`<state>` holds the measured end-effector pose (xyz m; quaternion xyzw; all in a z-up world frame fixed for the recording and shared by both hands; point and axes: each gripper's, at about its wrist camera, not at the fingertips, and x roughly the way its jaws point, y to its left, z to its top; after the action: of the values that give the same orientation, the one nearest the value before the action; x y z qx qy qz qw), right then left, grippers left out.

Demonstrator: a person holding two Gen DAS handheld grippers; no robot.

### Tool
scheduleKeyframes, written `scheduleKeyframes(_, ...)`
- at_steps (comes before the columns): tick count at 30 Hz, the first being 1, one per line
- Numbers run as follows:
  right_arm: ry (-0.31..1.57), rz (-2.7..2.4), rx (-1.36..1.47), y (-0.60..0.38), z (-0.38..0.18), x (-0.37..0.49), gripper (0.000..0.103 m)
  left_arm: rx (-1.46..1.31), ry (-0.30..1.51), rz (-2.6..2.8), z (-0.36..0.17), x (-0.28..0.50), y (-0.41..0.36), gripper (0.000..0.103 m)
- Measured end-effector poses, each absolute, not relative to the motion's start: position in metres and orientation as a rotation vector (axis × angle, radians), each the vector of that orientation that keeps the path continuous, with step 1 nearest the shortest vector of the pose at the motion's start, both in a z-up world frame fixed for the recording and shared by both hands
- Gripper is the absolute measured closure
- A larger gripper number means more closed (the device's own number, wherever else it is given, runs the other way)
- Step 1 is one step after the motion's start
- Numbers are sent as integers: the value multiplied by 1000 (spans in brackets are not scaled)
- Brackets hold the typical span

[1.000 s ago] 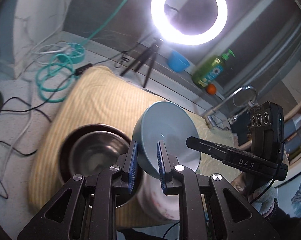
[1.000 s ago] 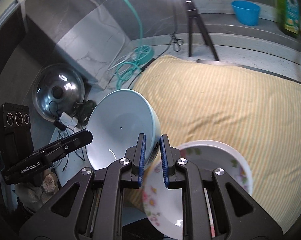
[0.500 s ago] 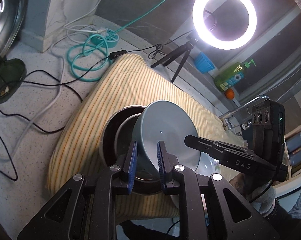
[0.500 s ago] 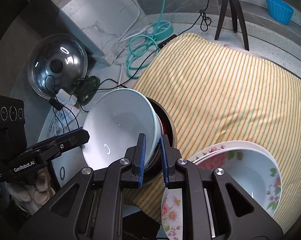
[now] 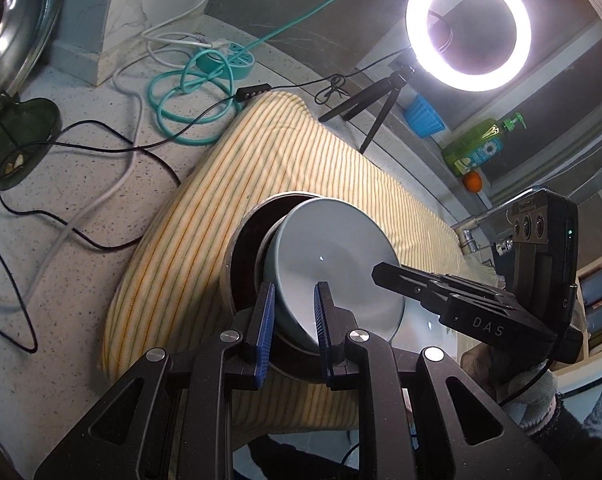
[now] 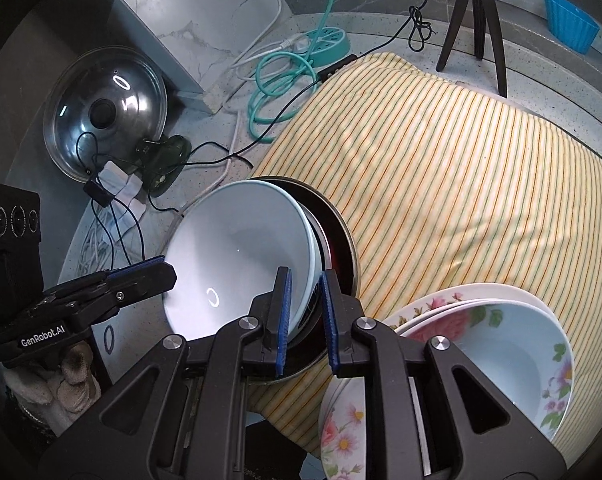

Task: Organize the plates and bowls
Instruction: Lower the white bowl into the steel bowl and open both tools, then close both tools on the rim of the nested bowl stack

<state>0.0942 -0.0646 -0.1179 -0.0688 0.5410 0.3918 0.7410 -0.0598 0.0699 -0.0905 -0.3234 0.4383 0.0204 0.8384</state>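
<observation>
From the left wrist camera, the left gripper (image 5: 292, 320) has its two blue-padded jaws on either side of the rim of the pale blue round bowl (image 5: 333, 264). One jaw is outside the bowl and one is inside. A small gap shows beside each pad, so I cannot tell if they truly pinch the rim. The bowl is tilted and sits inside a dark round metal pot (image 5: 245, 252). The pot stands on a yellow striped cloth (image 5: 229, 208) that lies on a speckled grey counter (image 5: 61, 208). The right gripper (image 5: 385, 276) comes in from the right, and its tip lies over the far side of the bowl. Behind are a bright ring light (image 5: 469, 28) on a small black tripod (image 5: 377, 100), a coiled teal cable (image 5: 189, 92), a blue cup (image 5: 423, 116) and a green soap bottle (image 5: 481, 146).

From the right wrist camera, the right gripper (image 6: 305, 320) has its jaws a little apart around the near rim of the same pale blue bowl (image 6: 237, 256). I cannot tell if they squeeze it. The bowl leans in the dark pot (image 6: 337, 240). The left gripper (image 6: 157, 270) touches the bowl's left rim. To the right, just beside the pot, white flowered plates (image 6: 441, 308) are stacked on the striped cloth (image 6: 461, 184), with a white flowered bowl (image 6: 513, 352) on top. A shiny metal pot lid (image 6: 105, 112) leans at the back left.
</observation>
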Motion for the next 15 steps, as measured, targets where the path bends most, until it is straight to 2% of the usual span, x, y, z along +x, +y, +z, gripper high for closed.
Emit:
scheduleKeyframes(1,1188,863,-147,-65,-118,94,81,-688,923,43,-90,-61,70,87)
scheduleKeyframes(3,1178,863,-137,-67,-116,94,65,-688,920,48,-88,-62,71,86)
scheduleKeyframes(5,1156,867,-117,-70,-111,94,59,-686,914,48,-86,-63,72,86)
scheduleKeyframes(15,1156,843,15,-99,-100,106,59,-712,871,92,-81,-73,89,86)
